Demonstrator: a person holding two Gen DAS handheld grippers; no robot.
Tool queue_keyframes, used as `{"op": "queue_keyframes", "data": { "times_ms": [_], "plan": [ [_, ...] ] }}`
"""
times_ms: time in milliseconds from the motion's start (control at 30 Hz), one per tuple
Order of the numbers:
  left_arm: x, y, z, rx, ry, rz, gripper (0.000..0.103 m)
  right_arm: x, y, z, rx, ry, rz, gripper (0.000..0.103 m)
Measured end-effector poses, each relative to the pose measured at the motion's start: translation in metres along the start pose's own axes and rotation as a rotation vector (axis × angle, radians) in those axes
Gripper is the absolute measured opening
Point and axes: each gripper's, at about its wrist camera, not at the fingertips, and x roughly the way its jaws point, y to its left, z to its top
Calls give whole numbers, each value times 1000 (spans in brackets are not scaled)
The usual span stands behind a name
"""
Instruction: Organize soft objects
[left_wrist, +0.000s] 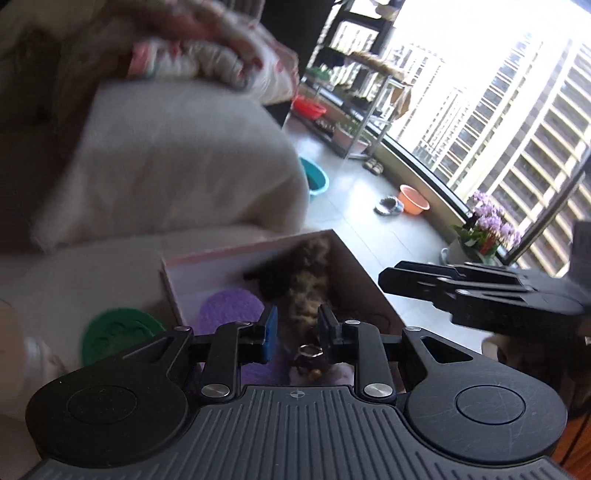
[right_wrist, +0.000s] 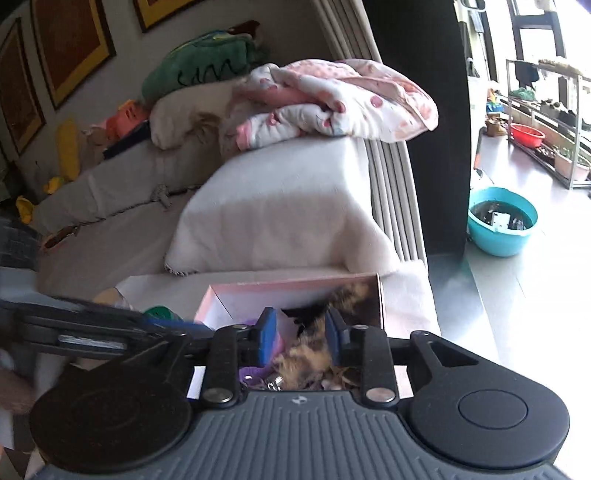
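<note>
Presently, in the left wrist view, the left gripper (left_wrist: 295, 332) hangs over the pink box (left_wrist: 236, 254) with its pads parted, clamping nothing; the brown furry toy (left_wrist: 306, 284) lies inside beside a purple round pad (left_wrist: 229, 310). A green round pad (left_wrist: 118, 332) sits outside, left of the box.

From the right wrist view, the right gripper (right_wrist: 301, 338) stands likewise parted above the furry toy (right_wrist: 314, 354) in the box (right_wrist: 295, 286), which rests on the sofa (right_wrist: 110, 258).

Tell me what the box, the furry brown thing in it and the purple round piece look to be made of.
Box: likely cardboard, with thin, stiff walls, a pale matte inside and a pink rim. Furry thing: seemingly faux fur, long mottled brown-black pile, with a metal ring at its near end. Purple round piece: looks crocheted or knitted yarn, with a ribbed, matte texture.
</note>
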Motion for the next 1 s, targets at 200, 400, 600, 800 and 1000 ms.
{"op": "queue_keyframes", "data": {
  "times_ms": [200, 400, 600, 800, 1000],
  "plan": [
    [-50, -10, -51, 139, -31, 75, 26, -24, 28, -32, 5, -16, -24, 39],
    [-88, -4, -148, 201, -39, 207, 26, -54, 86, -100, -76, -49, -97, 60],
    [-76, 3, -210, 119, -76, 328, 27, -20, 107, -157, -112, 65, -159, 62],
    [-63, 0, -215, 59, -128, 337, 43, 1, 115, -171, -170, 123, -185, 70],
    [-57, -11, -219, 57, -147, 353, 63, 2, 88, -175, -74, 72, -287, 94]
  ]
}}
